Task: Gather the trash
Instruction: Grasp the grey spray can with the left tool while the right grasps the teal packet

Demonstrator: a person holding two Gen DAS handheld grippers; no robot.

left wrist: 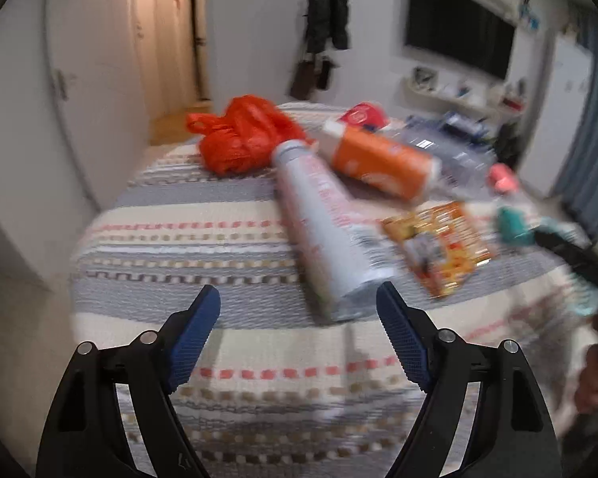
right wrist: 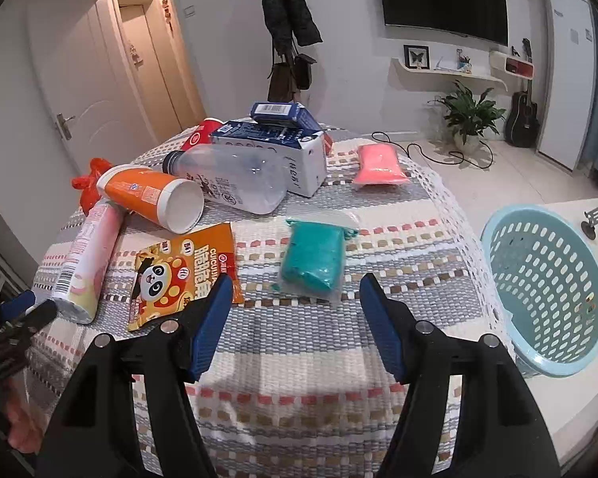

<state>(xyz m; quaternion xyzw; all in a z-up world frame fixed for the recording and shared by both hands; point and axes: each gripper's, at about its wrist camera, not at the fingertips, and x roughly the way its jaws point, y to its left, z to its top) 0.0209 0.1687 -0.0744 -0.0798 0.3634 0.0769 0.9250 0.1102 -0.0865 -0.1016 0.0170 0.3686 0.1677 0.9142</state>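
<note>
Trash lies scattered on a table under a striped cloth (right wrist: pixel 299 358). In the right wrist view my right gripper (right wrist: pixel 296 285) is open, and a teal bag (right wrist: pixel 315 259) lies just beyond its fingertips, not between the pads. An orange snack packet (right wrist: pixel 183 271) lies beside the left finger. In the blurred left wrist view my left gripper (left wrist: pixel 298 294) is open above the cloth (left wrist: pixel 179 239). The base of a pale lying bottle (left wrist: pixel 327 231) is close to its right fingertip. An orange cup (left wrist: pixel 378 159) and a red plastic bag (left wrist: pixel 243 135) lie behind that bottle.
A light blue perforated basket (right wrist: pixel 546 290) stands off the table's right side. At the back lie a clear bottle (right wrist: pixel 227 179), a white and blue carton (right wrist: pixel 275 147), a red cup (right wrist: pixel 199 131) and a pink bag (right wrist: pixel 378 163). The left gripper (right wrist: pixel 16 310) shows at the left edge.
</note>
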